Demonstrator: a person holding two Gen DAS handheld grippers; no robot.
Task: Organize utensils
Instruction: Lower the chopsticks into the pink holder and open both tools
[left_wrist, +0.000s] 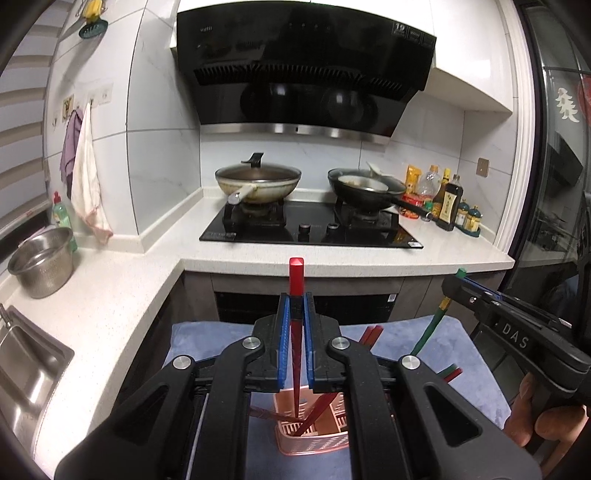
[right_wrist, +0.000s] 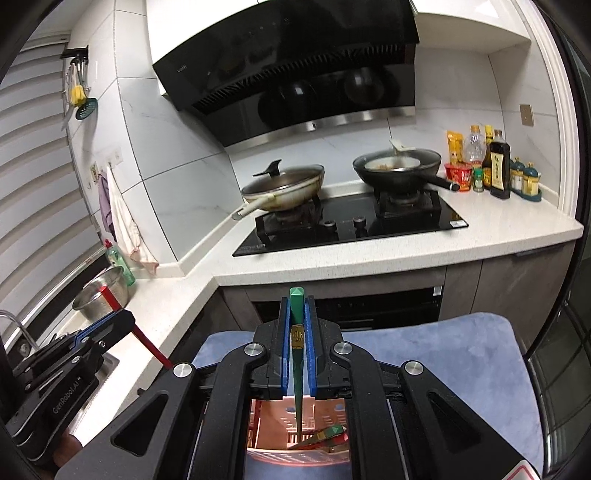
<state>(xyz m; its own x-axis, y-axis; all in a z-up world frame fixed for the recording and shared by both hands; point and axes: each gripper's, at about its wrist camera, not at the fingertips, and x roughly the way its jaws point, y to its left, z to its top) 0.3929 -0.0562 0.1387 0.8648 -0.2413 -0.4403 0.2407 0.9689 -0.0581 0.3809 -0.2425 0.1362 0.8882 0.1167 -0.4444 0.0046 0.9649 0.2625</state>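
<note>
The left gripper (left_wrist: 296, 317) is clamped on a red chopstick (left_wrist: 296, 280) between its blue-edged pads, the square-ended, tapering stick pointing down into a pink slotted plastic holder (left_wrist: 314, 439) that stands on a soft blue mat (left_wrist: 207, 339). The right gripper (right_wrist: 297, 321) likewise grips a green chopstick (right_wrist: 296, 299), its tip over the same holder, where what seem to be other red and green sticks lie slanted. Both grippers tilt gently downward side by side before the speckled white counter (left_wrist: 110, 295), a hand (left_wrist: 543, 413) wrapped around the right one's black handle.
</note>
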